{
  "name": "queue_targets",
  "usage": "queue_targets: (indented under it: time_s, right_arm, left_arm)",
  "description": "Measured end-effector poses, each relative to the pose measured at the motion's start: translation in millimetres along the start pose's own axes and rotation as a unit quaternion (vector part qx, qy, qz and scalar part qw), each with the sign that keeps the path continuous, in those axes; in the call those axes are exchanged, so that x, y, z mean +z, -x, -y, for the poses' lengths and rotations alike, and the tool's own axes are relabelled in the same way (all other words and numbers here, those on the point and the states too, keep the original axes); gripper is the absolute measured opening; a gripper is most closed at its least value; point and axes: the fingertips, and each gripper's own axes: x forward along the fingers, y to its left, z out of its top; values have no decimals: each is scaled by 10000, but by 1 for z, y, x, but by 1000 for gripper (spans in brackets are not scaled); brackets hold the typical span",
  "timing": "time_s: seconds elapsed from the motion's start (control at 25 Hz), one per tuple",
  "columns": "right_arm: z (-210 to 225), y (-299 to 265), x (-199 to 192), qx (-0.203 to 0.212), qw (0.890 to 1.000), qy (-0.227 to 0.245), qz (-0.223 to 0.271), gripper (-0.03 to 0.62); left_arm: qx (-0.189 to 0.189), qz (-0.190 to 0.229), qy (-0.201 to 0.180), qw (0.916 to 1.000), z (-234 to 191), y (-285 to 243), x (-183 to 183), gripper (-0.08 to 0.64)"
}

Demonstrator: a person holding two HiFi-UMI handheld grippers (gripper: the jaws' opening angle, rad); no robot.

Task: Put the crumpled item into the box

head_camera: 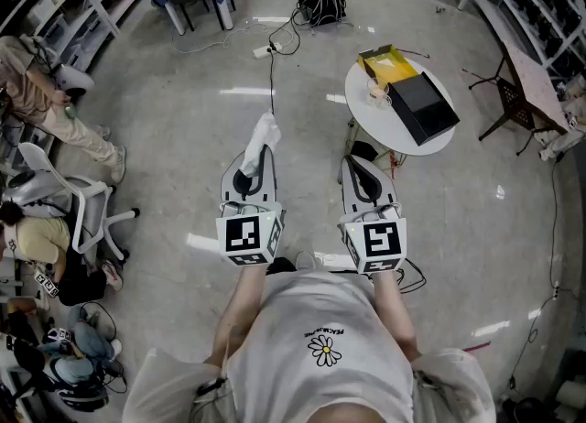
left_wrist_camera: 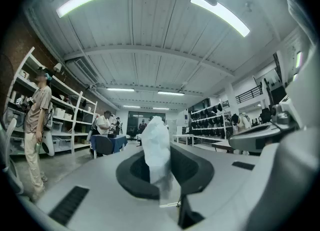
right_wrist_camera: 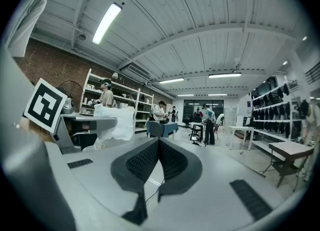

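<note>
Two tongs point forward, the left tongs [head_camera: 255,163] clamped on the white crumpled item [head_camera: 265,133] and the right tongs [head_camera: 355,167] closed and empty — so a firm pinch is needed until it hangs over the black box [head_camera: 423,108] on the round bench [head_camera: 363,114] ahead.

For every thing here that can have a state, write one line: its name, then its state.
Left gripper: shut on the crumpled paper.
Crumpled paper: gripped, not yet in the box.
Right gripper: shut, empty.
Black box: open, on the round table.
</note>
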Motion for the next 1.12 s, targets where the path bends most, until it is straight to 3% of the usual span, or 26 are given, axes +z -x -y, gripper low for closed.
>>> queue_targets:
  time_s: [0.48,0.72,0.88,1.12]
  right_arm:
    - [3,-3,-12,99,9995,-300,-68,2]
    - [7,-13,-18,137,9977,-664,2,3]
    - [21,-29,-22,61,9974,-714,-9,3]
    - [65,-68,-22,-409,9969,-662,71,3]
  left_arm:
    - [51,-30,-14,10000,-7,-3,-5,43]
    - [70,-32,42,10000,-11,-10,-6,43]
    - [10,-18,61,10000,-14,-34,-8,43]
    - [-265,166,64,9995,-20,-100,-5,43]
